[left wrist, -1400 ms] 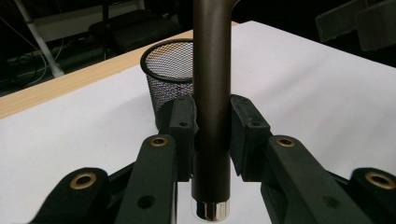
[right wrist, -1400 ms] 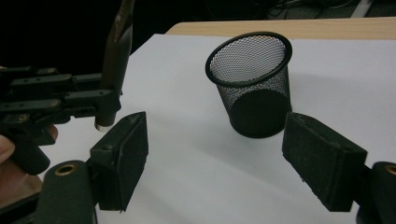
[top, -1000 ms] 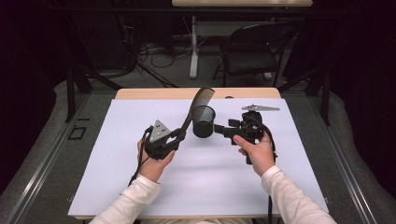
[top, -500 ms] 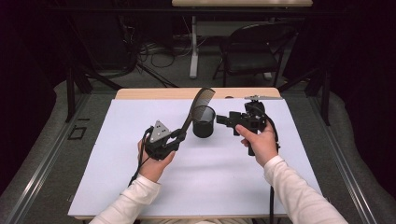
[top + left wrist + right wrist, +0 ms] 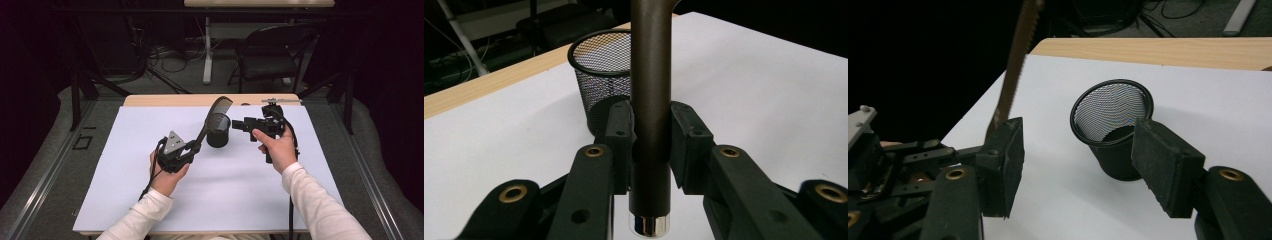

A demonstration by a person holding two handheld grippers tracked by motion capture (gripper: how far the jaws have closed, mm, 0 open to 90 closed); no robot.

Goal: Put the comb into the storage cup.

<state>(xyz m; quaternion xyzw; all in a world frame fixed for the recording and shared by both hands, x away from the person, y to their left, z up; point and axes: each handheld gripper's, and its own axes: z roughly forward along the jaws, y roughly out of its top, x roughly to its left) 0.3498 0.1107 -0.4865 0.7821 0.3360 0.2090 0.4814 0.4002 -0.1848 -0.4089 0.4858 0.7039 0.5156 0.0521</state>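
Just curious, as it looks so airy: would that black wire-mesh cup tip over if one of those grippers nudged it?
Probably yes. The black wire-mesh cup is see-through mesh, so likely light. It stands upright and looks narrower at the base than at the rim, so a high nudge might tip it. On the smooth white table it may slide instead.

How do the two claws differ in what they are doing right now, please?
The left claw is shut on the comb by its handle; the right claw is open and empty, its jaws just closing. The left is beside the mesh cup; the right hovers apart from it. Both are hand-held.
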